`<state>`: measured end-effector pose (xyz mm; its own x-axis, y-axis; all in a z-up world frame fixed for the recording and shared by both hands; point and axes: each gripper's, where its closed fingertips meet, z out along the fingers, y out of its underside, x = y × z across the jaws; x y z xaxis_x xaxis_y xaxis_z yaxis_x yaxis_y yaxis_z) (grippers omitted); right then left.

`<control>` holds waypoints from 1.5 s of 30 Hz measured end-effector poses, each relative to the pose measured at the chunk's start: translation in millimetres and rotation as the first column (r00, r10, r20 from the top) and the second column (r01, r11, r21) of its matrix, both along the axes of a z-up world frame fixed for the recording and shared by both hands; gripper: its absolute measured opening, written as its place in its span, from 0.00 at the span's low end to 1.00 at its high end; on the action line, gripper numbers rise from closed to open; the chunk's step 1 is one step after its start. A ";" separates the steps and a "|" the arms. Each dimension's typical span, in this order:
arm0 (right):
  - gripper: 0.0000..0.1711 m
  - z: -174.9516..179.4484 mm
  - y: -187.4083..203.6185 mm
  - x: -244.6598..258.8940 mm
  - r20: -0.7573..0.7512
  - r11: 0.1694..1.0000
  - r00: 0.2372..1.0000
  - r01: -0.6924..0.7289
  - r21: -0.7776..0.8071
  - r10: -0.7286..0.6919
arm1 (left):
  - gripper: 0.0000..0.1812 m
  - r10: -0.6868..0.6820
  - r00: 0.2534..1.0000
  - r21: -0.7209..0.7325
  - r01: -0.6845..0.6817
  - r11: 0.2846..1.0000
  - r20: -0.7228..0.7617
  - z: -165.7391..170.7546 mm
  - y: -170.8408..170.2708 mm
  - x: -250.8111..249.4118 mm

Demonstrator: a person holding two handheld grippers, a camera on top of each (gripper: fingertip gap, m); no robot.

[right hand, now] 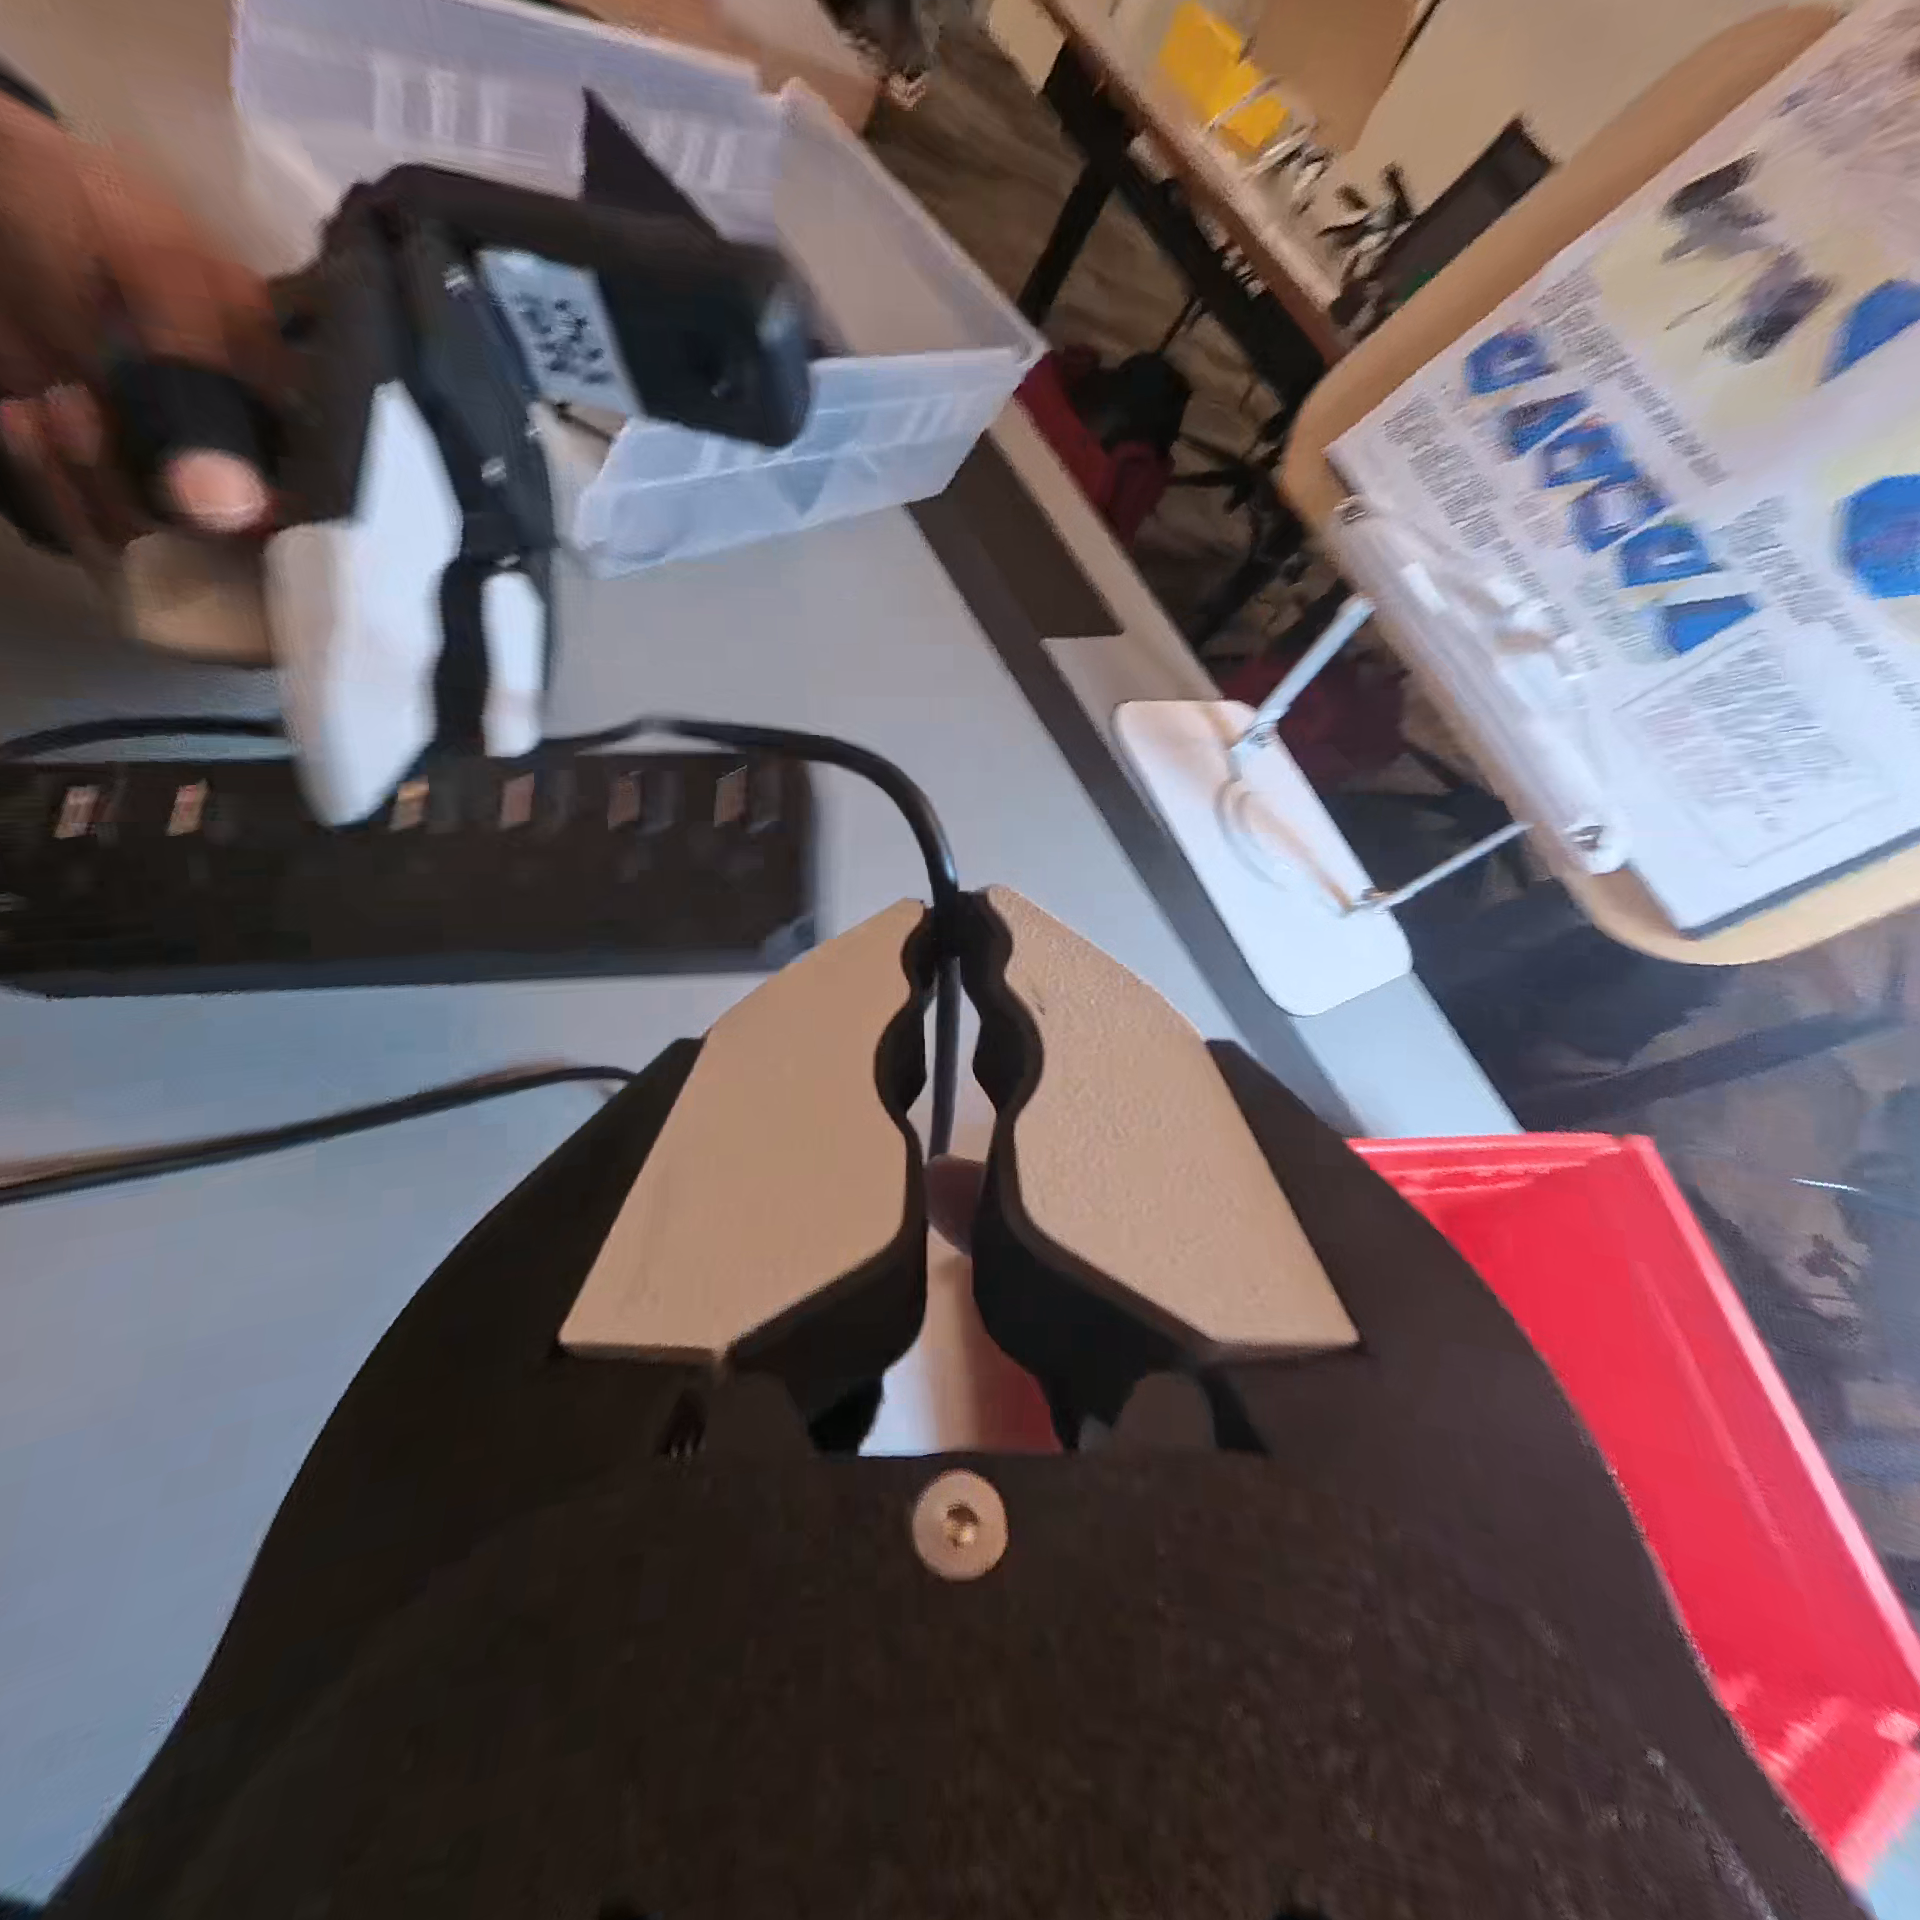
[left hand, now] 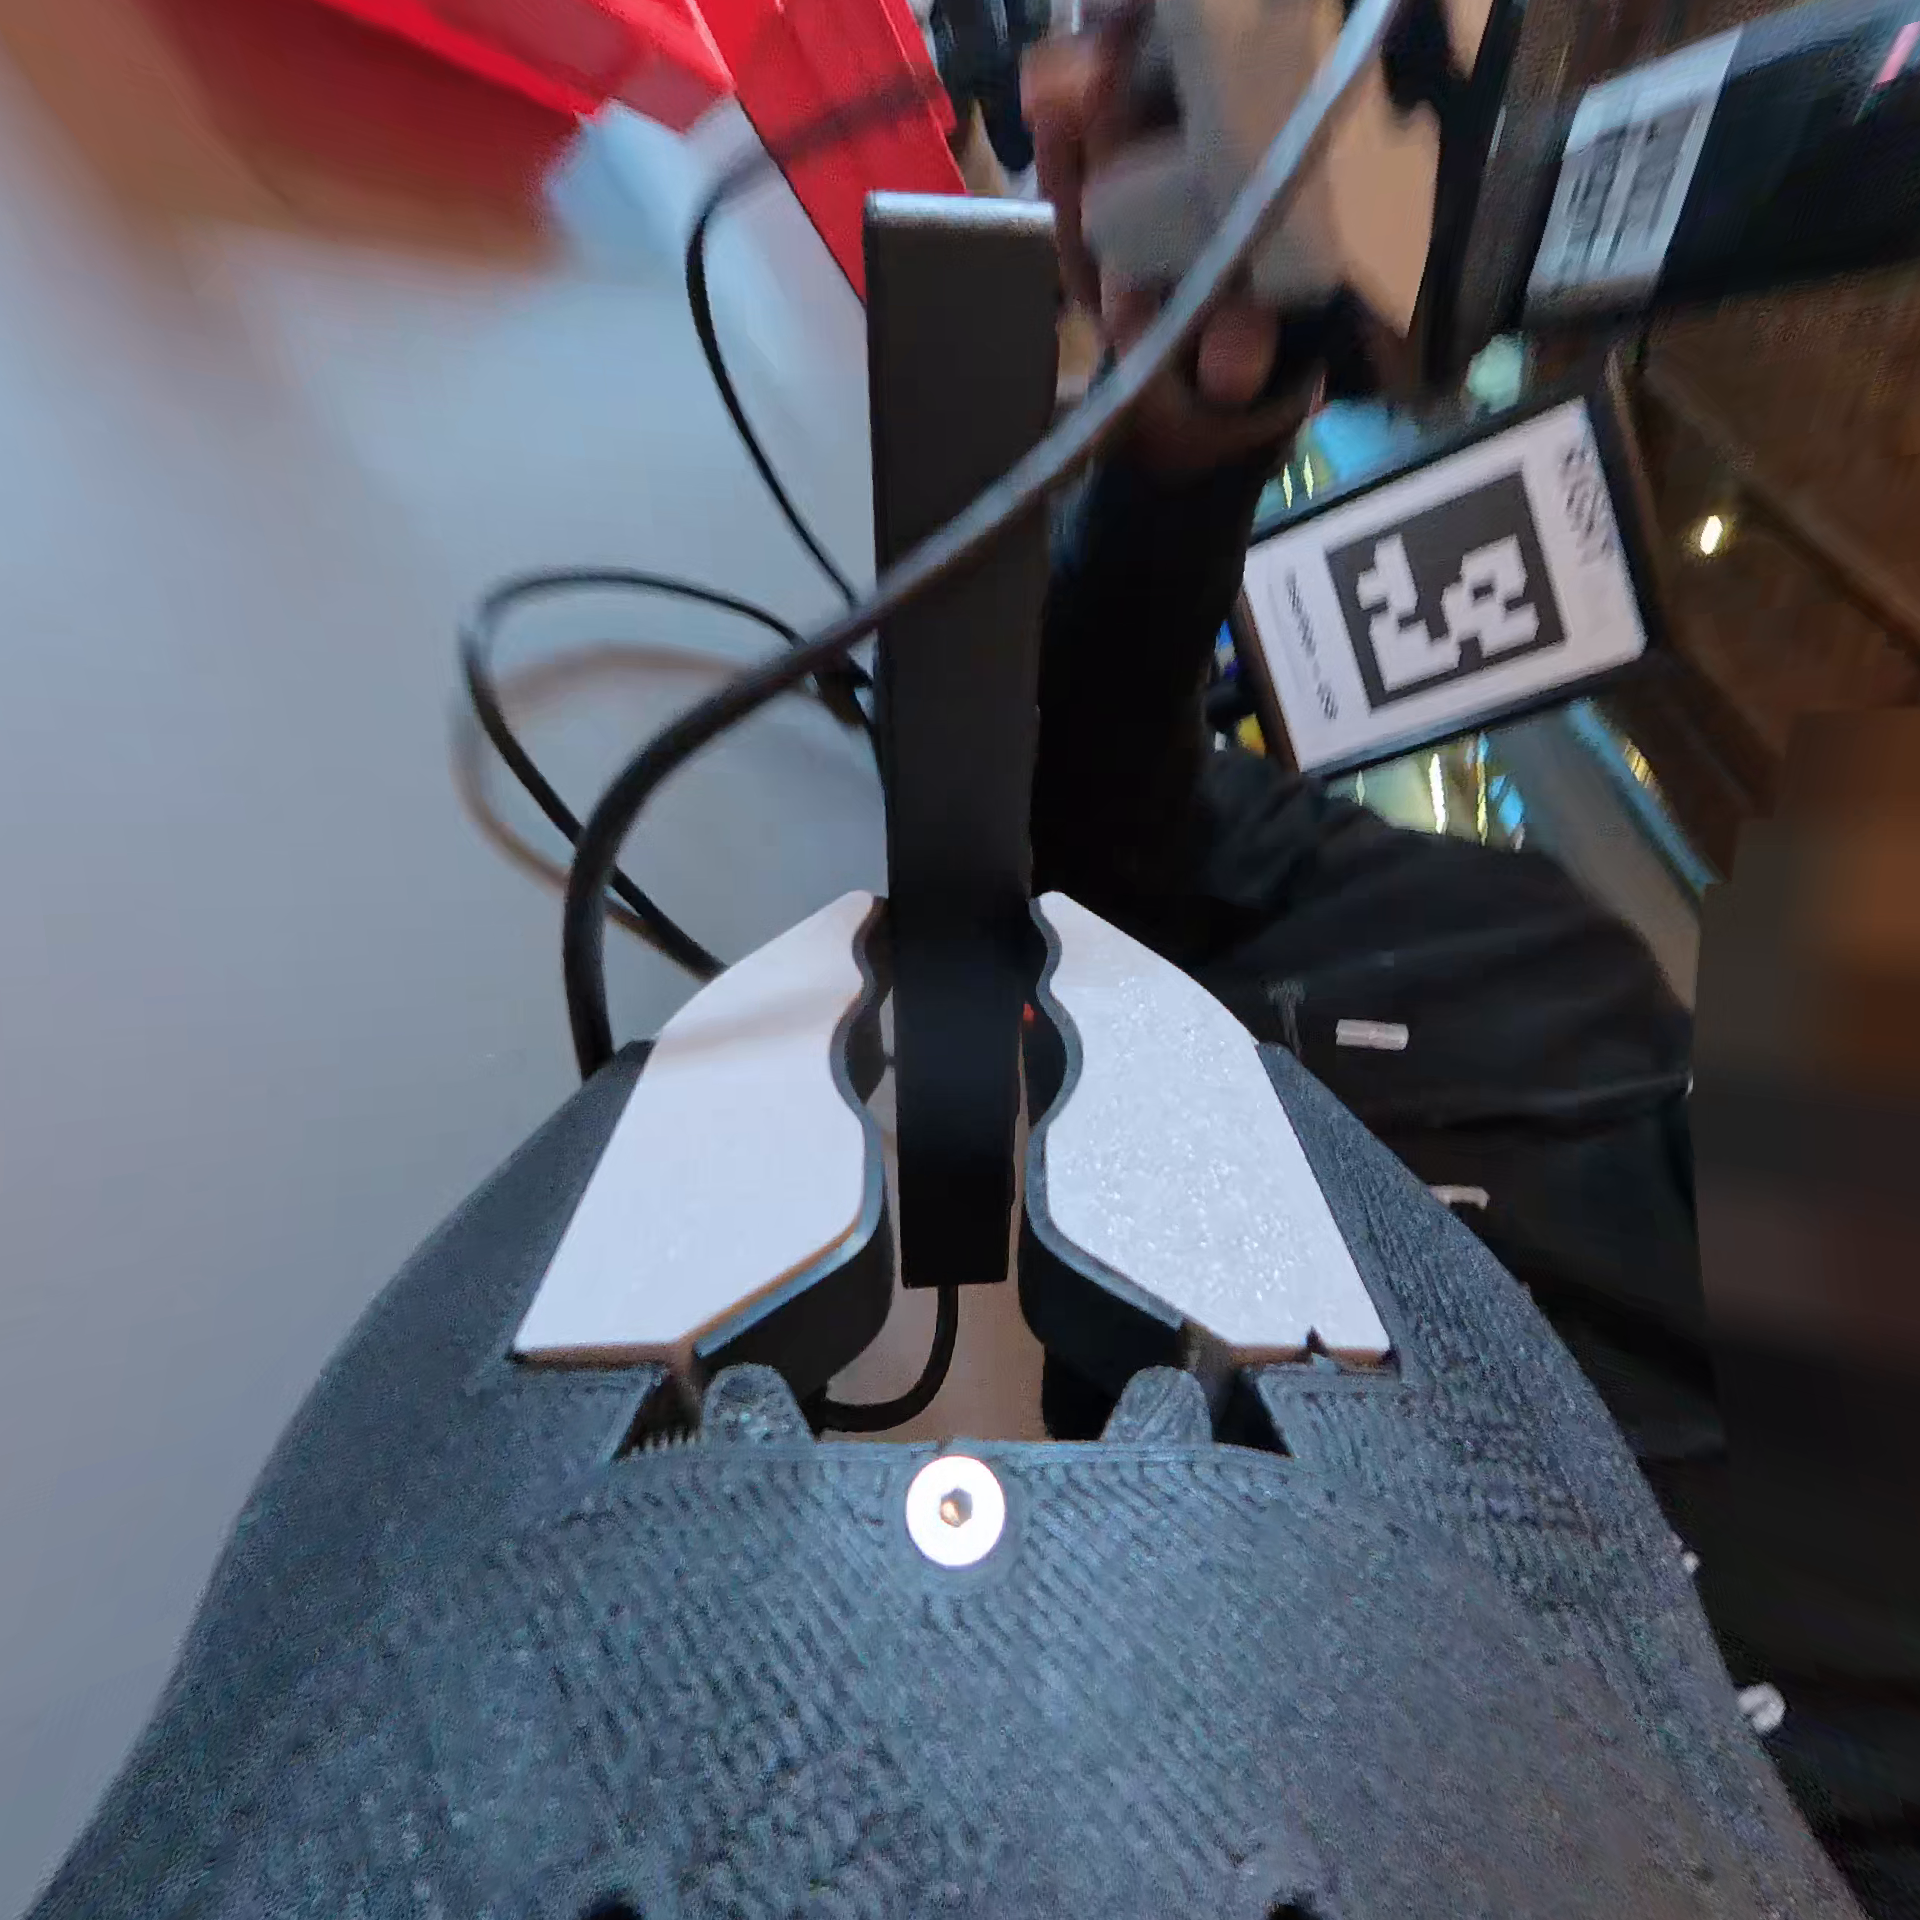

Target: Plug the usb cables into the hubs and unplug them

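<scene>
My left gripper (left hand: 956, 914) is shut on a long black USB hub (left hand: 961, 623), which stands edge-on between the two white pads and reaches away from me. In the right wrist view the same hub (right hand: 416, 883) lies along the grey table (right hand: 727, 644) with a row of several ports facing me. The left gripper (right hand: 436, 769) clamps it there from above. My right gripper (right hand: 951, 904) is shut on a thin black USB cable (right hand: 831, 753) at the fingertips. The cable arcs from the pads toward the hub. Its plug is hidden. The cable also crosses the left wrist view (left hand: 665, 748).
A red box (right hand: 1662, 1403) lies at my right. A clear plastic bin (right hand: 883, 395) stands behind the hub. A white stand (right hand: 1278, 862) with a printed sheet sits at the table's right edge. A square marker tag (left hand: 1444, 592) and a hand (left hand: 1174, 270) show beyond the hub. My right fingertips sit around 12 cm from my left ones.
</scene>
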<state>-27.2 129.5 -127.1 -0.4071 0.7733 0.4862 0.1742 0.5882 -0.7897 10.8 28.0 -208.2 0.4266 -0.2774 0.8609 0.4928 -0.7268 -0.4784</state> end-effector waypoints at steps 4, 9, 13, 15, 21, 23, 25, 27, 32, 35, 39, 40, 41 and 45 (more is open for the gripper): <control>0.02 13.4 10.8 -25.3 -0.083 0.999 0.996 0.020 0.043 -0.017 | 0.13 -0.216 0.970 0.173 0.233 0.957 -0.111 25.5 -19.4 43.5; 0.11 -75.6 -0.5 -50.4 0.209 1.000 0.978 0.018 -0.016 -0.014 | 0.13 -0.093 0.996 0.379 0.092 0.921 -0.014 78.8 -16.6 31.2; 0.22 -30.8 10.5 -50.3 0.060 0.944 0.998 0.039 -0.327 -0.020 | 0.13 0.169 0.976 0.387 -0.209 0.898 0.136 90.5 -7.4 -26.2; 0.25 -2.3 3.4 -37.5 -0.007 0.884 0.999 -0.049 -0.465 0.052 | 0.13 0.284 0.927 0.355 -0.358 0.864 0.244 91.2 -4.2 -56.0; 0.33 -5.2 -49.9 -13.8 -0.118 0.965 0.981 -0.175 -0.193 0.154 | 0.13 0.507 0.783 0.239 -0.603 0.761 0.361 78.3 1.5 -99.8; 0.39 -7.7 -67.4 -9.5 -0.113 0.981 0.978 -0.182 -0.068 0.173 | 0.13 0.525 0.766 0.230 -0.623 0.747 0.370 77.0 1.9 -102.7; 0.41 4.7 -80.2 -2.0 -0.126 0.970 0.971 -0.218 -0.105 0.205 | 0.13 0.530 0.757 0.223 -0.632 0.742 0.382 77.1 1.7 -104.2; 0.40 10.8 -84.0 4.2 -0.125 0.967 0.969 -0.228 -0.114 0.214 | 0.13 0.542 0.739 0.222 -0.652 0.725 0.400 79.1 1.0 -105.8; 0.47 -19.1 -106.1 -5.2 0.026 0.960 0.991 -0.123 -0.250 0.134 | 0.14 0.581 0.677 0.283 -0.727 0.626 0.452 96.1 -2.5 -106.2; 0.49 -30.5 -112.3 -26.2 0.050 0.884 0.998 0.051 -0.465 -0.031 | 0.13 0.635 0.619 0.328 -0.785 0.526 0.462 102.1 -5.1 -104.6; 0.38 -31.8 -113.4 -34.5 -0.021 0.896 0.998 0.043 -0.442 -0.059 | 0.13 0.705 0.569 0.371 -0.819 0.438 0.424 103.0 -6.3 -100.5; 0.37 -29.4 -111.0 -33.3 -0.018 0.903 0.999 0.019 -0.429 -0.030 | 0.13 0.703 0.595 0.393 -0.797 0.458 0.389 104.3 -5.7 -98.9; 0.37 -26.7 -106.8 -30.8 -0.005 0.912 1.000 -0.004 -0.411 0.003 | 0.13 0.702 0.627 0.400 -0.771 0.496 0.338 103.3 -3.3 -97.1; 0.37 -7.2 -79.2 -8.4 0.076 0.919 0.985 -0.117 -0.376 0.156 | 0.17 0.558 0.829 0.464 -0.512 0.723 0.044 101.7 -6.6 -80.4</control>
<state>-35.6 50.3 -134.4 -0.5535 0.8230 0.1273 0.2041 0.2823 -0.9374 -69.6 21.4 -106.5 0.6910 -0.3128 0.6517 0.6715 -0.0560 -0.7389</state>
